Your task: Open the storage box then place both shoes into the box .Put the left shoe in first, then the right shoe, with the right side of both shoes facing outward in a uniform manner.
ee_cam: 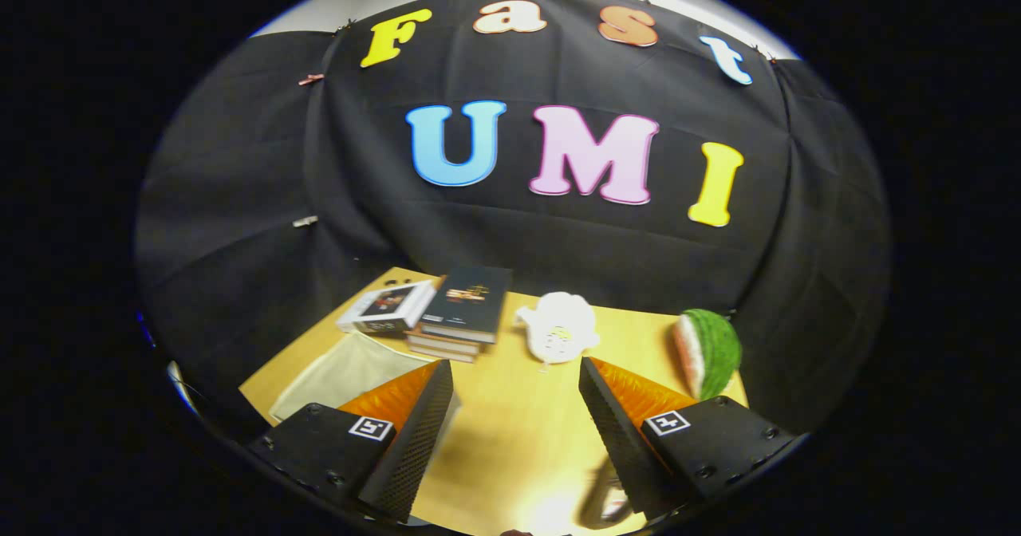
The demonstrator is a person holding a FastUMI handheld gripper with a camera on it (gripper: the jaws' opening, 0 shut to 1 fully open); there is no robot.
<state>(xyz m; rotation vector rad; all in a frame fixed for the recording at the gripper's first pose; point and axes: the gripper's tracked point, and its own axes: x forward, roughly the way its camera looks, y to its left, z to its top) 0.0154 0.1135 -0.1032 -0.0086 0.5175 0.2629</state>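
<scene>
A: How is the gripper held?

B: Its fingers are spread wide apart, with nothing between them but bare yellow surface. Nothing is gripped.

A: Where is the storage box seen?

B: A pale, translucent box is seen just beyond the left finger, partly covered by that finger's tip. Whether its lid is on or off cannot be told.

A: And the shoes?

B: A blurred dark thing is seen low down, close against the inner side of the right finger, near its base. It may be a shoe, but that cannot be told for certain. The other shoe cannot be made out.

A: What else lies ahead?

B: A stack of books is seen beyond the left finger, behind the box, with a white-covered book beside it. A white object lies ahead between the fingers, well beyond their tips. A slice of watermelon stands just beyond the right finger.
</scene>
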